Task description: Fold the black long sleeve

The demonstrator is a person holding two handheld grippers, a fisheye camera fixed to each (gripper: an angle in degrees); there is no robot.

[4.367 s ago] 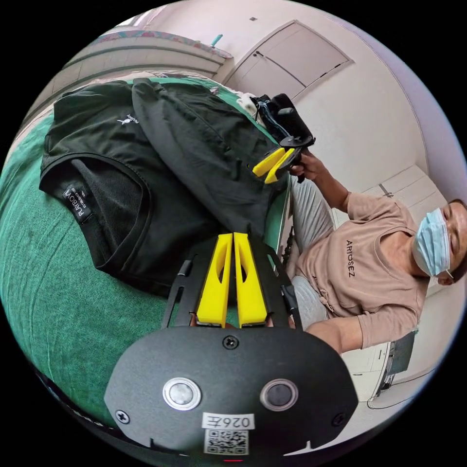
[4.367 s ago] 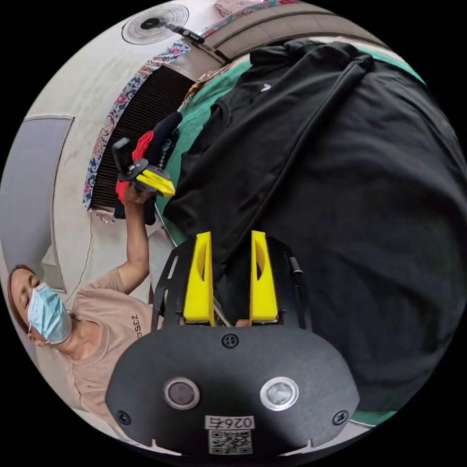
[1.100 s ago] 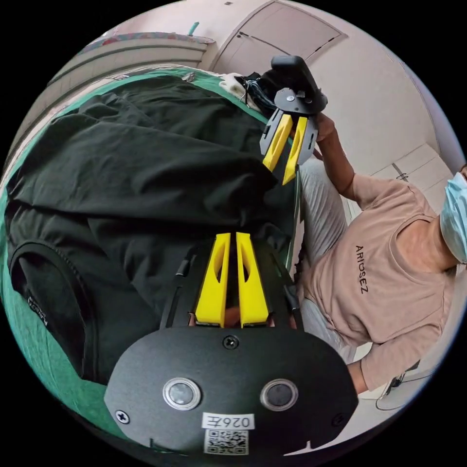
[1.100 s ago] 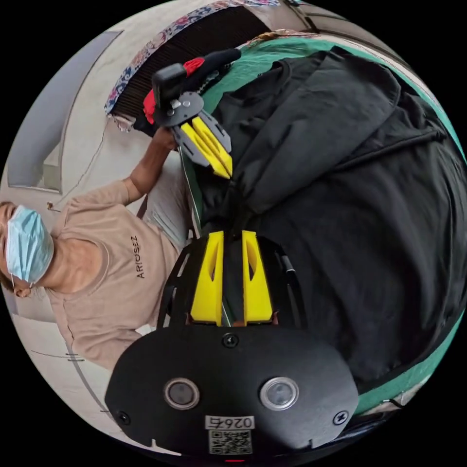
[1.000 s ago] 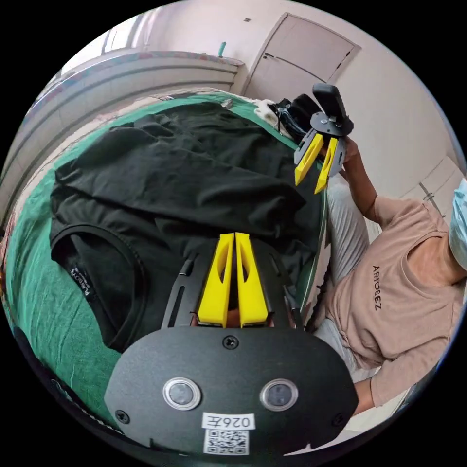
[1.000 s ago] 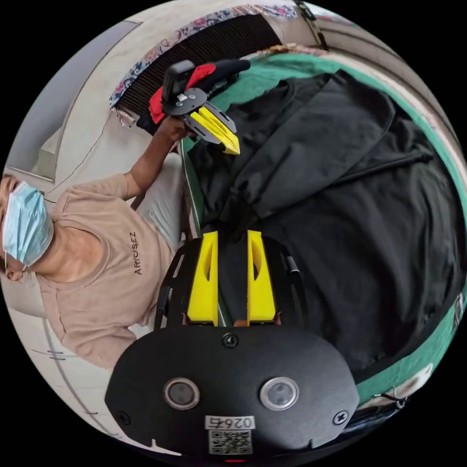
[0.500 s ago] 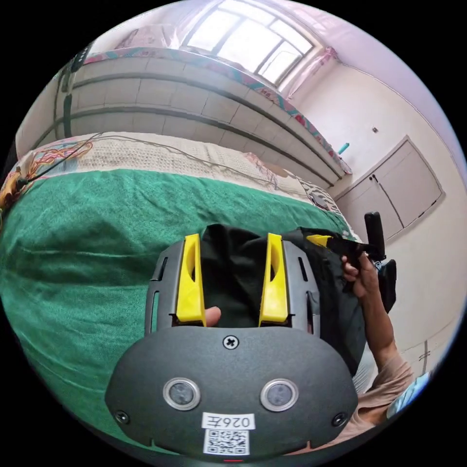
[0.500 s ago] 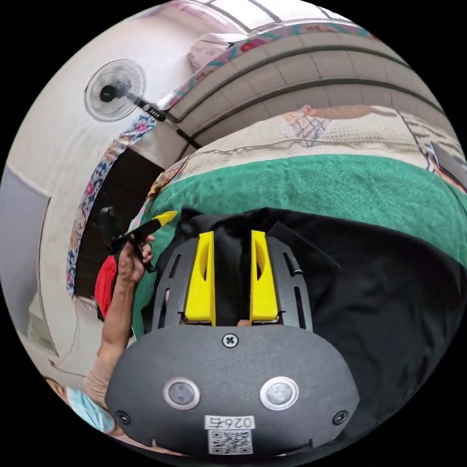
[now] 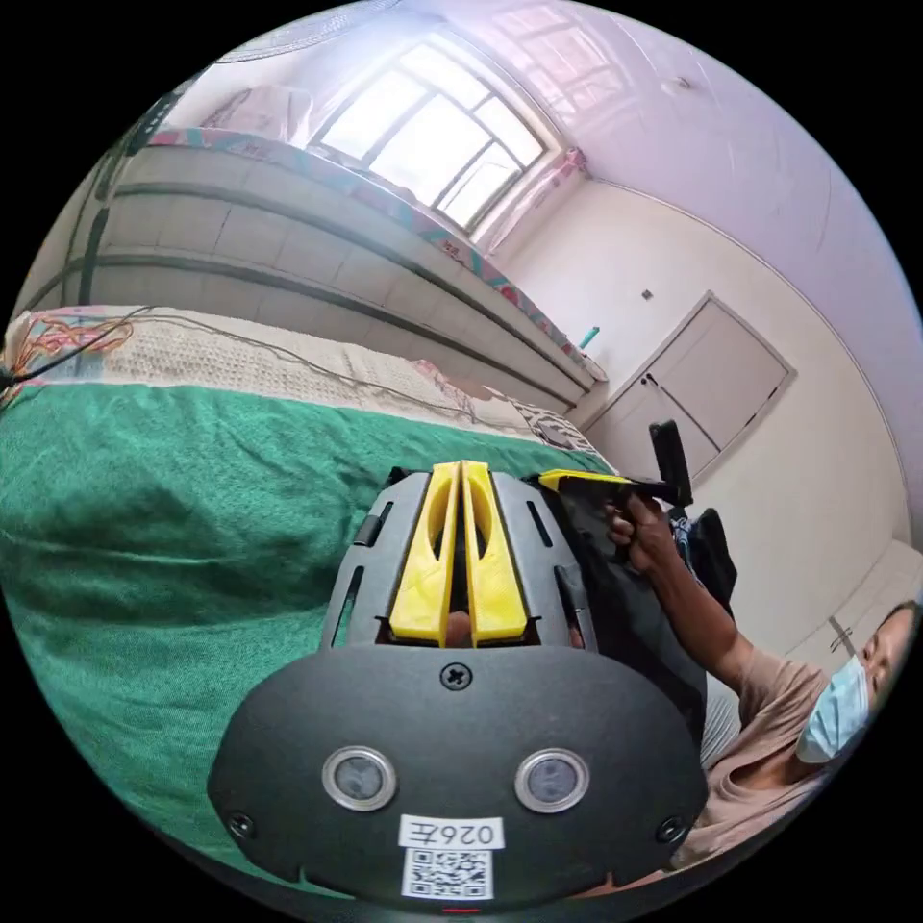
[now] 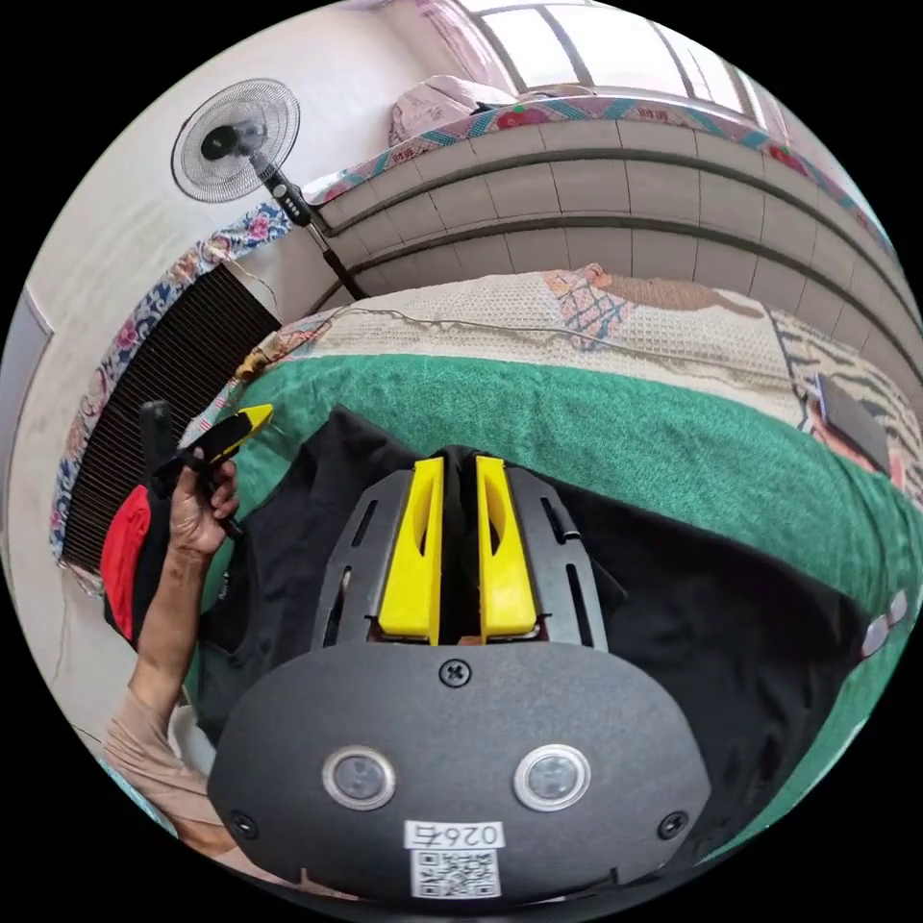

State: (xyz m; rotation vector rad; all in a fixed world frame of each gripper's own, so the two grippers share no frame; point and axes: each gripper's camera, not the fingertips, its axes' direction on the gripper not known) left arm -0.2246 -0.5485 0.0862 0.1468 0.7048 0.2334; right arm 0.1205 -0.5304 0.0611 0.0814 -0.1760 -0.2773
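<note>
The black long sleeve (image 10: 731, 596) lies on a green bed cover (image 10: 625, 423), spread to the right and bunched under my right gripper (image 10: 460, 463). That gripper's yellow jaws are drawn close with black cloth pinched between them at the garment's far edge. In the left gripper view my left gripper (image 9: 460, 468) has its jaws pressed together over the same edge, and dark cloth (image 9: 625, 596) hangs to its right. The right gripper (image 9: 577, 481) sits just beside it in a hand. The left gripper (image 10: 240, 423) shows at the garment's left end.
Green cover (image 9: 173, 500) stretches ahead to a patterned blanket with a cable and a phone (image 10: 851, 413). A tiled ledge runs behind the bed. A standing fan (image 10: 236, 130) and a dark grille (image 10: 163, 385) are on the left. The person (image 9: 769, 702) sits at the bed's edge.
Both cameras swung from over the folded garment to face its far edge. Half a second ago both grippers stood open over that edge; now both have shut on the cloth.
</note>
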